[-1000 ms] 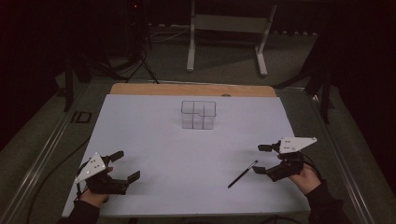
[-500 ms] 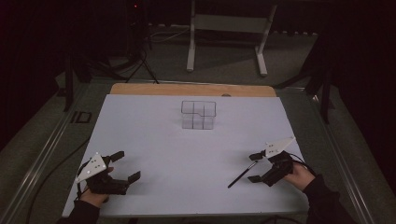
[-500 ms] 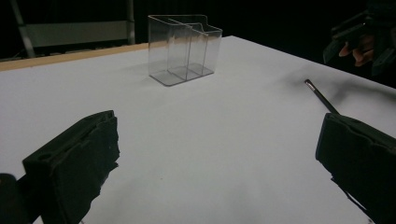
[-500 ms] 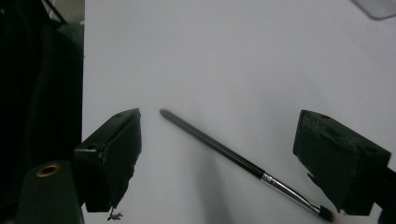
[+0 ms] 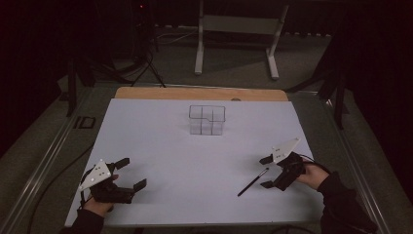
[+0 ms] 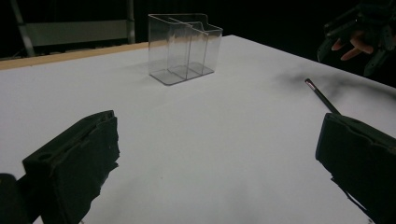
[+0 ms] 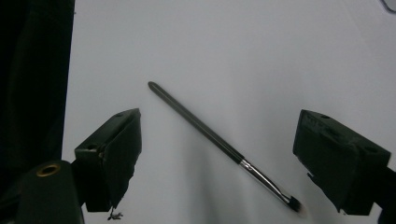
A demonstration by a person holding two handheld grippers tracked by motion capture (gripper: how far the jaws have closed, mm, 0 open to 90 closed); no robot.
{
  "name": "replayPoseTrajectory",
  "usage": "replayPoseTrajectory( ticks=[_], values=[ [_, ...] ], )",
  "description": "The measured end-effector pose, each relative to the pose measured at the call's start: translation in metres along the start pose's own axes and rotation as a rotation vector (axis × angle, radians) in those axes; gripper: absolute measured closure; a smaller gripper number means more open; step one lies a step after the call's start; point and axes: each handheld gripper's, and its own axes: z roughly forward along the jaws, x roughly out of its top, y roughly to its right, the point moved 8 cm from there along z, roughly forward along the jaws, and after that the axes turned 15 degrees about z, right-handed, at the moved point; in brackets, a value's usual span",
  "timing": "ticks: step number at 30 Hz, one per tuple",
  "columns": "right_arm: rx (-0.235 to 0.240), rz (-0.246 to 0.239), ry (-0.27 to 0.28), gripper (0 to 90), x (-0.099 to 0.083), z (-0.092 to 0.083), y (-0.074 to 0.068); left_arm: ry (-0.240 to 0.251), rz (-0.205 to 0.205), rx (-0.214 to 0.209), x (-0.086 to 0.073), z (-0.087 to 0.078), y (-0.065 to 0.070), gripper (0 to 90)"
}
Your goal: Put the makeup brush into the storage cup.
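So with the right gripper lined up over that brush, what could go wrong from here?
The brush is thin and lies flat on the white table, so the open right gripper may close above it or roll it away. It also lies diagonally between the jaws, so a grip could pivot it. The clear organizer looks light and might tip on insertion.

- A slim black brush (image 5: 253,182) with a silver collar is laid flat and slantwise on the white table (image 5: 160,146).
- A clear, empty divided box (image 5: 207,119) is stood upright farther back.
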Motion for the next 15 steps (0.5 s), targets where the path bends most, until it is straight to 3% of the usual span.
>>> replayPoseTrajectory(
  ticks=[4, 8, 11, 15],
  values=[
    [0.01, -0.006, -0.053, 15.6, 0.0, -0.001, 0.001, 0.0, 0.0, -0.002, 0.0, 0.0, 0.0, 0.7],
    [-0.027, -0.018, -0.125, 15.6, 0.001, -0.002, 0.008, -0.006, 0.008, 0.004, 0.0, 0.0, 0.0, 0.7],
    [-0.029, -0.005, -0.164, 15.6, 0.002, -0.003, 0.011, -0.002, 0.005, 0.006, 0.0, 0.0, 0.0, 0.7],
    [-0.025, -0.032, -0.21, 15.6, 0.004, -0.002, 0.011, -0.003, 0.001, 0.006, 0.0, 0.0, 0.0, 0.7]
  ],
)
